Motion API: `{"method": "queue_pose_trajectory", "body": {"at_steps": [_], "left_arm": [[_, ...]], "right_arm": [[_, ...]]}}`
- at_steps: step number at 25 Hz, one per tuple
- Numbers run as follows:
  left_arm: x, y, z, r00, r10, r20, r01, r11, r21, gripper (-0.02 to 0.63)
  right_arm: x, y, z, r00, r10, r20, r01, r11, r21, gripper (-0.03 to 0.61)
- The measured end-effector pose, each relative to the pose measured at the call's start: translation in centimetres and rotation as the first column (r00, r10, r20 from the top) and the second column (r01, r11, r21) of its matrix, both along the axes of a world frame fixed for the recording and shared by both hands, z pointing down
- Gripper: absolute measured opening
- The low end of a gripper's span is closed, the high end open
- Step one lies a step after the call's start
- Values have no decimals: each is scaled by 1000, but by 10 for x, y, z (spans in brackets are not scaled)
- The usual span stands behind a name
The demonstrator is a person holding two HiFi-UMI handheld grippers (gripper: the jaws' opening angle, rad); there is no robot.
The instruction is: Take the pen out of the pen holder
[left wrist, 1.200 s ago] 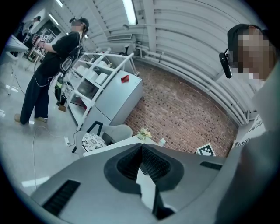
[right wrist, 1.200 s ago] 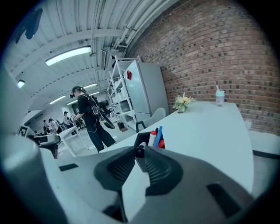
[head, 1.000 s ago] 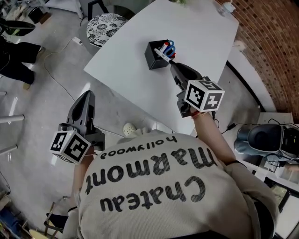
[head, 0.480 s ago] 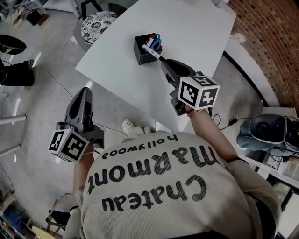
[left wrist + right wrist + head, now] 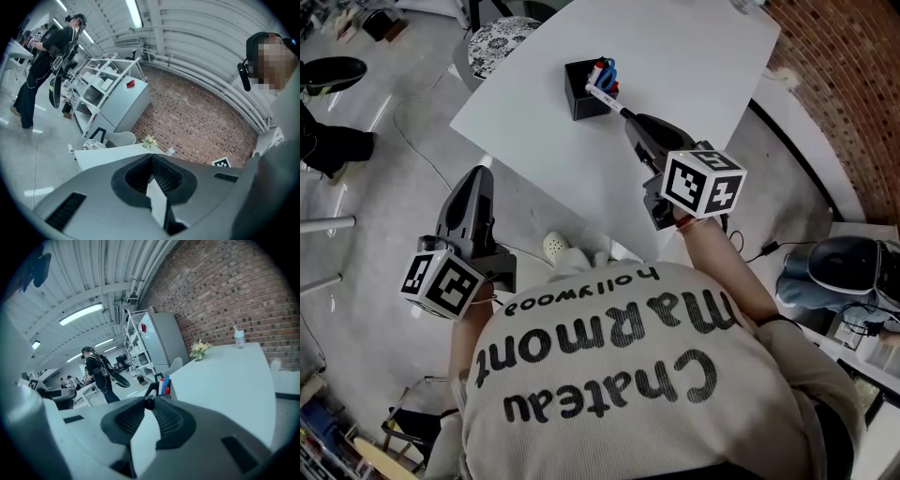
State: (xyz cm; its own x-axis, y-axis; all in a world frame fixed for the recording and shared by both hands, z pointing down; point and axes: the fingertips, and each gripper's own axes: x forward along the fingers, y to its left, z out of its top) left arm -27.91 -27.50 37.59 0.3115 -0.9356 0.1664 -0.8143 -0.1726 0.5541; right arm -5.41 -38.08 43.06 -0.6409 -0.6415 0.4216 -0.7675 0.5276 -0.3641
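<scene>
A slim white-and-black pen (image 5: 605, 97) is pinched between the right gripper's (image 5: 635, 122) narrowed fingers; the left gripper's (image 5: 478, 175) fingers are closed together, empty.

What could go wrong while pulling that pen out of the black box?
1. The right gripper pinches only the very end of the pen, so it could slip loose.
2. The pen slants across the rim of the pen holder, so it might tip the holder and spill the other pens.

A brick wall (image 5: 197, 122) backs white shelving (image 5: 101, 77) and perhaps a grey cabinet (image 5: 124, 105).
</scene>
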Motion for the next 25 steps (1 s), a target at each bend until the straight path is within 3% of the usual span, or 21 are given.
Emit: {"method": "queue_pose_trajectory", "body": {"at_steps": [13, 25], "left_arm": [[25, 28, -17, 999, -29, 36, 28, 999, 26, 0], [61, 32, -21, 999, 5, 43, -6, 999, 35, 0]], "right_arm": [[30, 15, -14, 999, 1, 45, -2, 1000, 23, 71], [48, 36, -16, 999, -23, 27, 23, 999, 25, 71]]}}
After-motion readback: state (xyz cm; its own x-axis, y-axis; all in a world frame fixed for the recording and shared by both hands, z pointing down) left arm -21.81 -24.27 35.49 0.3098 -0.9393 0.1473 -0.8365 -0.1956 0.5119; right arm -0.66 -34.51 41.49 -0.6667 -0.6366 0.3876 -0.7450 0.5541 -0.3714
